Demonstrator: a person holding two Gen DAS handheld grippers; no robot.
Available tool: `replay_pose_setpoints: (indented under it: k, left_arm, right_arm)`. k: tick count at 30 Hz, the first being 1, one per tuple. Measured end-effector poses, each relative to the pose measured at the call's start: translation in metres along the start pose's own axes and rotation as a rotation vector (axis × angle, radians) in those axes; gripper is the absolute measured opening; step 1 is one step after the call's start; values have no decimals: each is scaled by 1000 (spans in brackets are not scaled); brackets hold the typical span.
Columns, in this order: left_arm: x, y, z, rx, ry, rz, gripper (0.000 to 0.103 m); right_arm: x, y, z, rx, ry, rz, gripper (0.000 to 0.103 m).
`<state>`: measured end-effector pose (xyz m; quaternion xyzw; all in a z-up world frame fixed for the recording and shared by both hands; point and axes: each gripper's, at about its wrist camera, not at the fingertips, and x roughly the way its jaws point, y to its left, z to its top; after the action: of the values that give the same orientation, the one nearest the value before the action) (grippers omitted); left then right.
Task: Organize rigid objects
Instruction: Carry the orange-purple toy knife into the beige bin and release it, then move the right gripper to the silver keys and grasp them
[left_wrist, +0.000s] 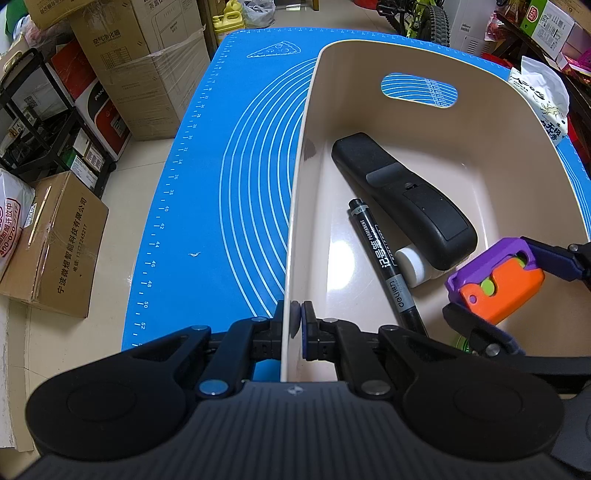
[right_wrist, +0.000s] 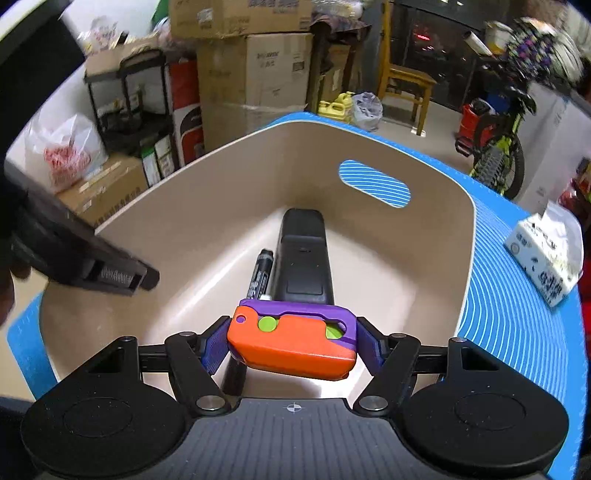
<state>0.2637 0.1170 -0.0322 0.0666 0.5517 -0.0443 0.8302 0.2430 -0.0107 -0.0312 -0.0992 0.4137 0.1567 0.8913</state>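
Left wrist view, left to right: cardboard boxes (left_wrist: 55, 236) stand on the floor beside the table, which is covered by a blue baking mat (left_wrist: 229, 177). On the mat rests a beige plastic bin (left_wrist: 369, 74) with a handle cut-out in its far wall. The left gripper (left_wrist: 296, 323) has its fingers pinched narrowly on the bin's left wall, one pad outside and one inside. Inside the bin lie a black permanent marker (left_wrist: 380, 254), a white-capped cylinder (left_wrist: 413, 264) partly under a black remote control (left_wrist: 399, 195), the marker just beside the remote. Further right, the right gripper (right_wrist: 291, 338) hovers over the bin interior, its fingers set moderately wide and clamped on the ends of an orange-and-purple plastic toy (right_wrist: 291, 343) with green dots. A tissue pack (right_wrist: 543, 254) sits on the mat beyond the bin's right wall.
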Motion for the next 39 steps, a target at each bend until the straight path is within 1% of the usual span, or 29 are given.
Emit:
replay_pose_setpoints:
  k: [6,11,12,17,20,24,29,31,35,39]
  left_arm:
    - [0,0,0,0,0,0,8]
    - [0,0,0,0,0,0,8]
    - [0,0,0,0,0,0,8]
    - [0,0,0,1,0,1,8]
    - [0,0,0,0,0,1,8]
    - [0,0,0,0,0,1,8]
    - [0,0,0,0,0,1,8]
    - [0,0,0,0,0,1,8]
    - [0,0,0,0,-1,1,8]
    - [1,-1,0,0,0,-1,8]
  right_arm:
    - [2,6,-2,-59,15,-30,73]
    - [0,4,-3,-56,6,-32,73]
    - [-1,3,-3,-48,-1,-26,76]
    - [-7,-8,-1,21,-40,-8,82]
    - [-16,-20,2,76,-79,12,82]
    - [-32,-34,4,103,-146,13,83]
    - [-54,-57,6,158,-230,-18,84]
    - [-59,-68,5,175,-250,-38,86]
    - [-63,-94,0,229,-276,-96,86]
    - [-59,-120,-7,314,-273,-139,86]
